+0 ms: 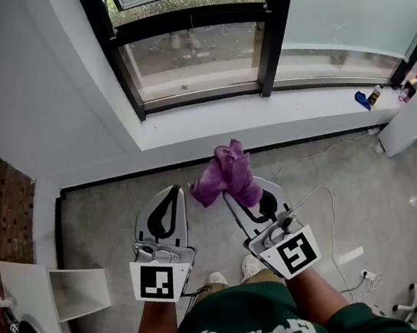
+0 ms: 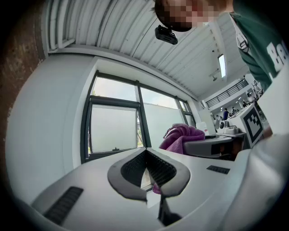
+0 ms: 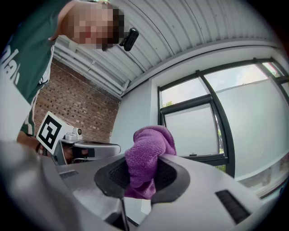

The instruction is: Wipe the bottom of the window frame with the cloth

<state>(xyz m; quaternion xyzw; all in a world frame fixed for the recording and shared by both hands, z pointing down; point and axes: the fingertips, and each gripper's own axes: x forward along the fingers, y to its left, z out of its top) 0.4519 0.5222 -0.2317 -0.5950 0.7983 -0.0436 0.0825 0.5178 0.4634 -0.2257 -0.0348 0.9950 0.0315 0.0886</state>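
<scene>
Right gripper view showed my right gripper (image 3: 143, 172) clamped on the purple cloth (image 3: 149, 149), short of the window frame (image 1: 203, 99); my left gripper (image 2: 145, 158) sat closed, empty (a bunched cloth could slip out mid-wipe).

White window sill (image 1: 199, 125) with a small bottle (image 1: 374, 94) and a blue item (image 1: 363, 100)

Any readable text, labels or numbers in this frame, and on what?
"Be": white letters on the green shirt, cut off at the edge; its print in the head view is upside down, unreadable.
Bottle on the sill: label too small.
Square markers: patterns, no words.
</scene>
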